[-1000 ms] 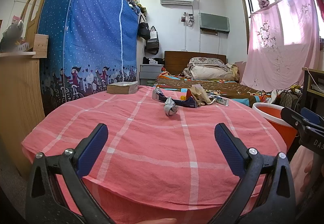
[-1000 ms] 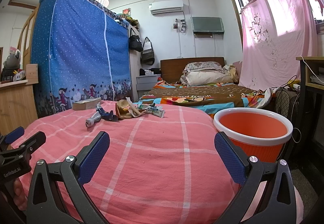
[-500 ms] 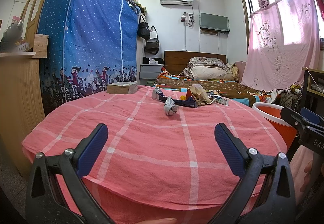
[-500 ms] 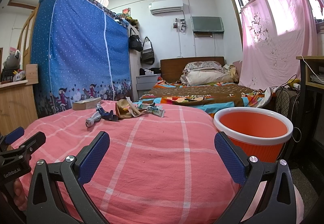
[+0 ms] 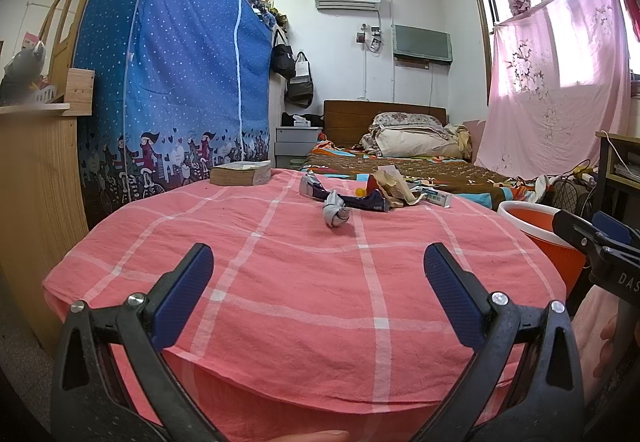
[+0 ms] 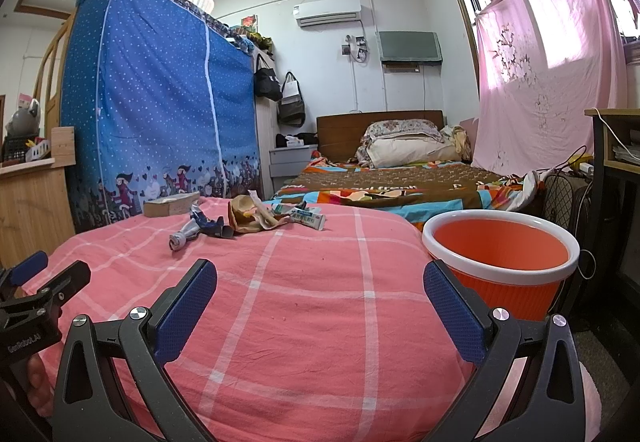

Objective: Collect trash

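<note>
Both grippers, left (image 5: 318, 274) and right (image 6: 320, 290), agape and empty over pink cloth (image 5: 304, 282), trash (image 5: 360, 194) at cloth's far side, bin (image 6: 500, 262) beside cloth's right edge

We look low along each gripper across the pink checked cloth (image 5: 304, 282) toward the far bed (image 5: 400, 162). The left wrist view sits nearer the wooden cabinet (image 5: 36, 202); the right wrist view sits just beside the orange bin (image 6: 500, 262). Both share the cloth, the trash pile (image 6: 248, 218) and the bin.
</note>
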The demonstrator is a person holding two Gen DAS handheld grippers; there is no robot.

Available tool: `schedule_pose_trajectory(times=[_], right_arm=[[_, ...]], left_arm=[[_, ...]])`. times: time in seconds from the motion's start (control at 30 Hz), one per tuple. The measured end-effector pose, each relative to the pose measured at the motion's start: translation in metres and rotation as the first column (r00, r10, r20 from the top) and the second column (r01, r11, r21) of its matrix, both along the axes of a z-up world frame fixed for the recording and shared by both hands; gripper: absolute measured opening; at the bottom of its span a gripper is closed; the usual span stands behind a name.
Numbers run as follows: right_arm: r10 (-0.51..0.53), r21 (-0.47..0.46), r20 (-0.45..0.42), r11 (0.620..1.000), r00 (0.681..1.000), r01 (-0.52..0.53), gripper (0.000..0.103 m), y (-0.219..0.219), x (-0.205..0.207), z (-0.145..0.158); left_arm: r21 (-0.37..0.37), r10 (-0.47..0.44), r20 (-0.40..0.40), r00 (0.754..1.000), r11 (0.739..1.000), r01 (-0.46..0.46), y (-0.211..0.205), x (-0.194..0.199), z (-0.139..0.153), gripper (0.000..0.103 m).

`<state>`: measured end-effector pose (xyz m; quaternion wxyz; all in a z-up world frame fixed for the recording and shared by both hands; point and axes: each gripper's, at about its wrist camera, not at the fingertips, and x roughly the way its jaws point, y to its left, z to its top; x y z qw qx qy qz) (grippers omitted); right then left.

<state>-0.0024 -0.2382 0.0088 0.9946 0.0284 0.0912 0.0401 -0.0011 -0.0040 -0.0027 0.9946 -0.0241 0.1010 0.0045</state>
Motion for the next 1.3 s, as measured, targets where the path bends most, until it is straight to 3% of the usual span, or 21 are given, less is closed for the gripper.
schedule_pose_trajectory(times=[0.33,0.63,1.3], right_arm=[[-0.008,-0.011,-0.002,1.0,1.0,0.008,0.103,0.003,0.0,-0.003],[0.007,-0.062,0.039,0.998,0.999,-0.004,0.103,0.009,-0.005,0.01],[0.139,-0.132,0.251,0.985,0.958,-0.108,0.103,0.019,0.065,0.075]], left_arm=[[-0.02,-0.015,0.0,1.0,1.0,0.015,0.001,-0.002,0.001,0.103],[-0.052,-0.013,0.014,1.0,0.999,0.014,0.015,0.012,0.021,0.103],[-0.062,0.047,0.213,0.976,0.997,-0.035,0.028,0.072,0.077,0.103]])
